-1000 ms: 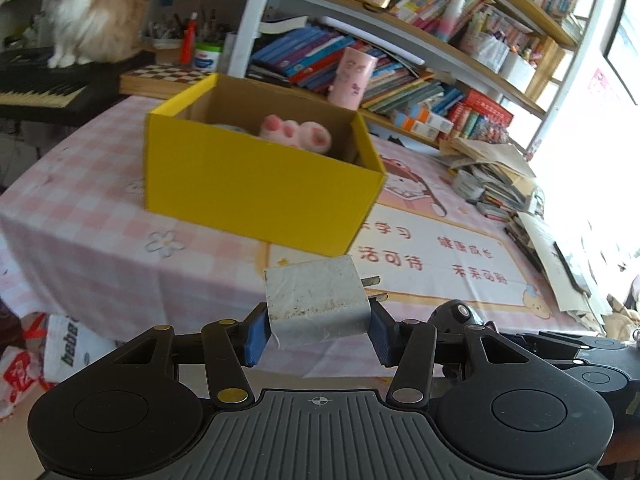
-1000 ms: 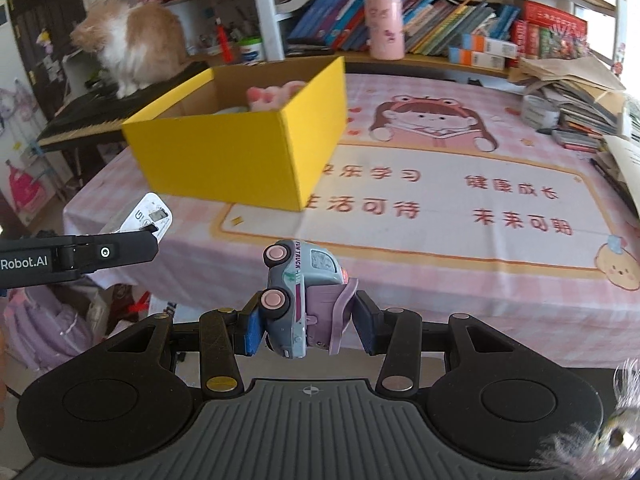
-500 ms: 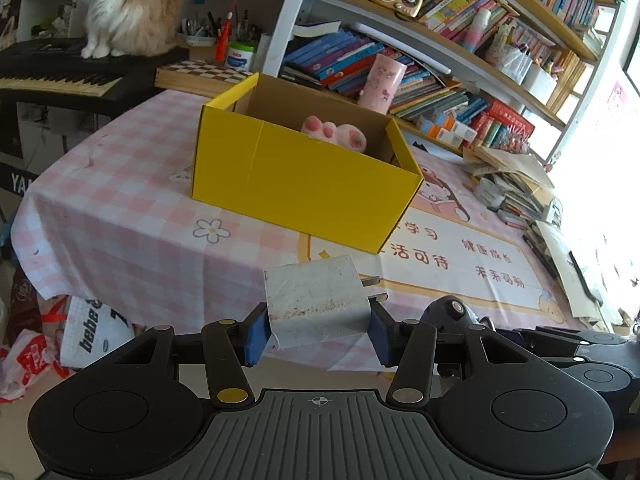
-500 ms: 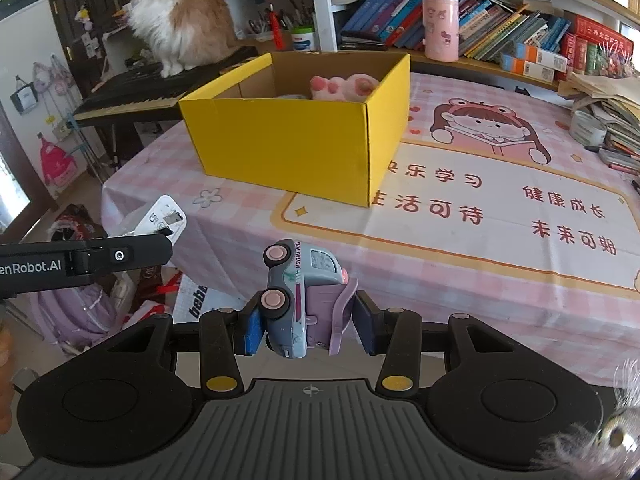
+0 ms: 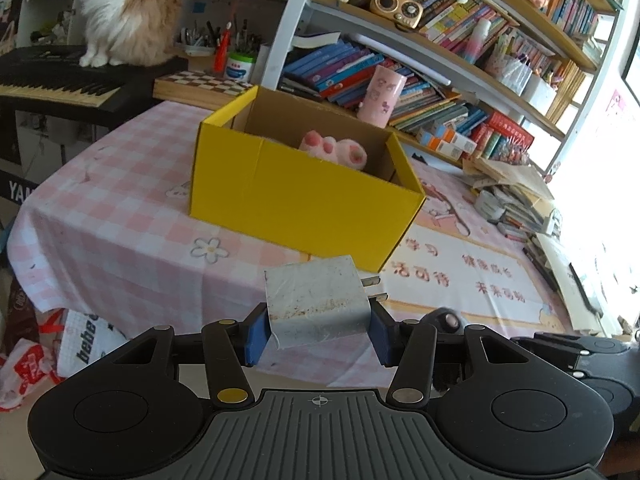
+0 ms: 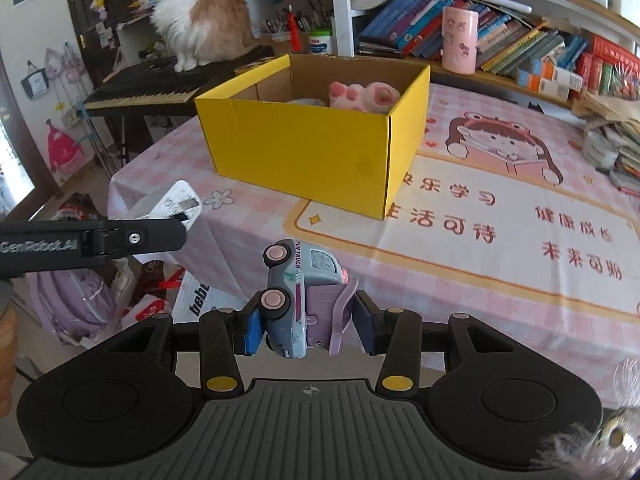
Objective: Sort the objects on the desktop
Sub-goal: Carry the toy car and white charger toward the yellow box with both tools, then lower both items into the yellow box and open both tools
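Around: open yellow cardboard box (image 5: pixel 296 196) on the pink checked counter (image 5: pixel 100 216), pink plush paws (image 5: pixel 334 150) inside; fluffy cat (image 6: pixel 200 16) on black keyboard (image 6: pixel 152 88) behind.
Left fingers (image 5: pixel 318 334): squeezing a scuffed white plug charger (image 5: pixel 316 304), 2 prongs pointing right.
Right fingers (image 6: pixel 308 328): squeezing a grey-blue toy truck (image 6: pixel 298 292) with pink wheels, tipped on its side, before the counter edge.

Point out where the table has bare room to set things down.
The printed mat right of the yellow box is bare, as is the checked cloth to the box's left. The far right edge is crowded with stacked papers.
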`<state>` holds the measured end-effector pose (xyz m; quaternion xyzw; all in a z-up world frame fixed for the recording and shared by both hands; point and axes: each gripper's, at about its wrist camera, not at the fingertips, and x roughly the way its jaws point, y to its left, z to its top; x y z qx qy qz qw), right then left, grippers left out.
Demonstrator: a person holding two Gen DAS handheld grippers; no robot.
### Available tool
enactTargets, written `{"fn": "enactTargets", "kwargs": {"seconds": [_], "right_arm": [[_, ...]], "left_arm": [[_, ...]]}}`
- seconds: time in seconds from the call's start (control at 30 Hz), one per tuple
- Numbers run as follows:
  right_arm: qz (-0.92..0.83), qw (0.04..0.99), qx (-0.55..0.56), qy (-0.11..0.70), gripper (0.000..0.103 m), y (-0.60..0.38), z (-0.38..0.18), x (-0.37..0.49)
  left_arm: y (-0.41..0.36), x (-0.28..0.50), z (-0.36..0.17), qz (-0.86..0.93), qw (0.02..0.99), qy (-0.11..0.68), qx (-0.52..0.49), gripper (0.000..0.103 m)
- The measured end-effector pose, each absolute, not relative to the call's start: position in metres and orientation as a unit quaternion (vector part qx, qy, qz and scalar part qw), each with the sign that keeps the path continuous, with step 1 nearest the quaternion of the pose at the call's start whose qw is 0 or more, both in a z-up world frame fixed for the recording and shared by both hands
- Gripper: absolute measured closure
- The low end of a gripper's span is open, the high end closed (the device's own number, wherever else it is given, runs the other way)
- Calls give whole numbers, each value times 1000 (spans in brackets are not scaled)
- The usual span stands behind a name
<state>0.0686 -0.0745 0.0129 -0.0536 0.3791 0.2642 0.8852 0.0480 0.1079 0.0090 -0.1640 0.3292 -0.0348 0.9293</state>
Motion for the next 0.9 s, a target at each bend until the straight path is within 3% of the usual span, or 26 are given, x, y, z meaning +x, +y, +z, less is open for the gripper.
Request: {"fn": "enactTargets", "kwargs": {"seconds": [0.5, 0.9], "right_arm": [[289, 879, -60, 375, 61, -65, 18, 109], [328, 897, -74, 286, 61, -54, 63, 177]], "left_arm": [[102, 79, 22, -30, 942, 308, -134, 53], [110, 145, 53, -2, 962, 247, -119, 53]]}}
